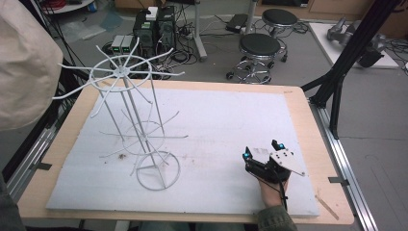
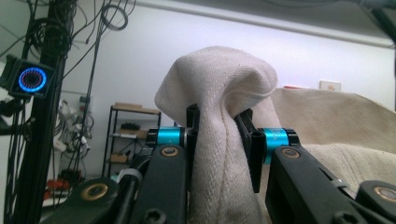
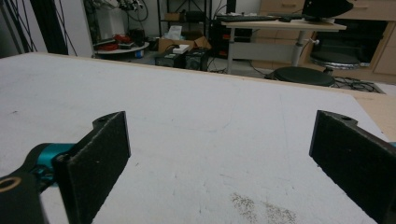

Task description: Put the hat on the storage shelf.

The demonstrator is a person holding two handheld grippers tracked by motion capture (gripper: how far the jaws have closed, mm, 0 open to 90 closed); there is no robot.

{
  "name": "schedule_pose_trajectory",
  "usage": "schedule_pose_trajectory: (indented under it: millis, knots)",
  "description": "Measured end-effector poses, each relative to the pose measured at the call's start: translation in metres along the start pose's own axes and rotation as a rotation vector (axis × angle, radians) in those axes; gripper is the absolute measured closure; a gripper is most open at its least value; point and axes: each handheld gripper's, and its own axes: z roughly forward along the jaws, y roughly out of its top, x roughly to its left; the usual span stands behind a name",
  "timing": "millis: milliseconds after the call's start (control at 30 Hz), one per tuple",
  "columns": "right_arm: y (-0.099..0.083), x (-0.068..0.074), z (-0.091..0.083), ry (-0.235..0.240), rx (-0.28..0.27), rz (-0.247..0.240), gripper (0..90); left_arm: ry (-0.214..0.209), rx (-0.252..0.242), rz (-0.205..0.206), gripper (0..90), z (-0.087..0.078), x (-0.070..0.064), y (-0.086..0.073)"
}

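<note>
Workshop clutter is crowding the floor beyond the table (image 1: 308,125): two black stools (image 1: 260,48), power boxes and loose cables. A white foam sheet (image 1: 216,120) is covering most of the wooden top, with a small patch of dark specks (image 3: 261,210) on it near the right gripper.

A white wire rack (image 1: 134,120) is standing upright on the sheet's left half, its long axis vertical, spokes fanning out from a hub at the top and a ring base touching the foam.

The right gripper (image 1: 262,150) is resting low over the sheet at the near right, held by a hand (image 1: 273,190) coming up from the bottom edge, well apart from the rack. Its jaws are spread wide with nothing between them, pointing toward the far edge of the table.

The left gripper (image 2: 219,135) is being held up off the table, its jaws pressing together on a fold of cream cloth (image 2: 219,93). The cloth is bunching above the pads and hanging down between them; in the high view it is bulking at the upper left corner
</note>
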Motion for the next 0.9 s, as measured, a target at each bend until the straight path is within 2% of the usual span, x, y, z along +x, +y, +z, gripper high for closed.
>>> schedule_pose_trajectory:
  millis: [200,333,433,633,700,900]
  knots:
    - [0.0,0.0,0.0,0.002,-0.001,-0.001,4.2,-0.026,-0.031,-0.007,77.0,0.003,-0.006,0.013]
    - [0.0,0.0,0.0,0.004,0.0,0.0,4.2,-0.052,-0.049,-0.038,77.0,0.006,-0.009,0.017]
    - [0.0,0.0,0.0,0.003,0.002,-0.001,4.2,-0.062,-0.055,-0.044,77.0,0.008,-0.011,0.019]
    - [0.0,0.0,-0.001,0.004,0.001,-0.001,4.2,-0.09,-0.059,-0.058,77.0,0.013,-0.018,0.02]
    - [0.0,0.0,-0.001,0.003,0.001,-0.002,4.2,-0.117,-0.062,-0.077,77.0,0.017,-0.022,0.019]
    - [0.0,0.0,-0.001,0.004,0.001,0.0,4.2,-0.158,-0.038,-0.061,76.8,0.027,-0.033,0.018]
